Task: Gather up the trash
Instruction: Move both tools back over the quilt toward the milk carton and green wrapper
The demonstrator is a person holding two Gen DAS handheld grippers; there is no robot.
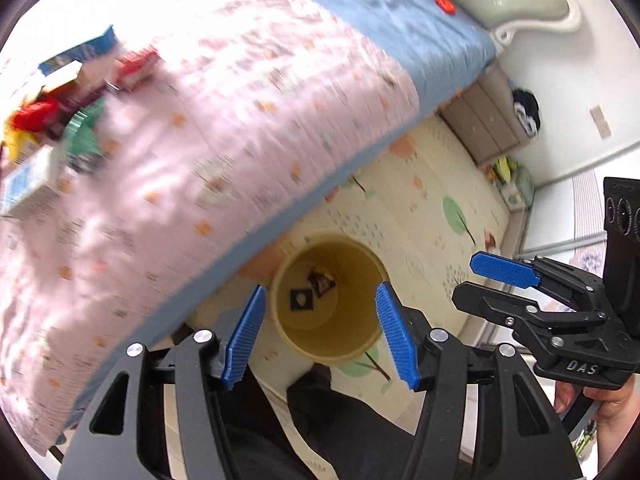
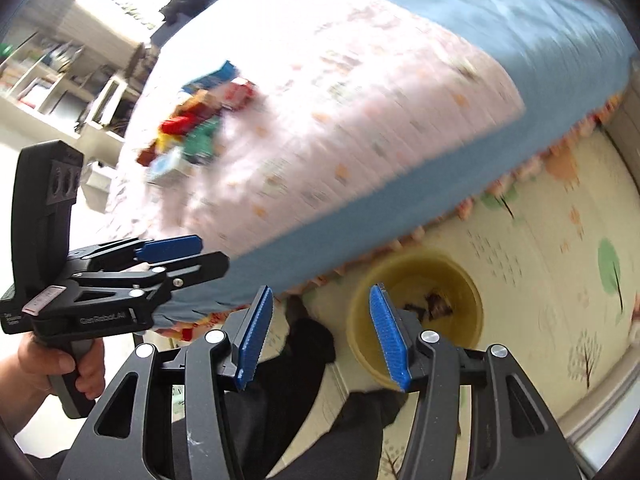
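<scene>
A yellow bin (image 1: 328, 346) stands on the floor beside the bed, with dark wrappers (image 1: 318, 284) at its bottom. My left gripper (image 1: 320, 292) hangs above it, open, with nothing between its blue pads. My right gripper (image 2: 320, 290) is also open and holds nothing, up over the bed's edge with the bin (image 2: 474, 280) down to its right. Each gripper shows in the other view: the right gripper (image 1: 466, 280) and the left gripper (image 2: 212, 252), side by side. A blurred pile of colourful boxes and wrappers (image 1: 68, 112) (image 2: 192, 128) lies on the bed.
The bed has a pink quilt (image 1: 240, 140) over a blue sheet, where a small orange-red thing (image 1: 445, 4) lies. A patterned play mat (image 1: 440, 208) covers the floor. Drawers (image 1: 480, 120) stand by the wall, shelves (image 2: 60, 80) behind the bed. The person's dark legs (image 1: 320, 420) are below.
</scene>
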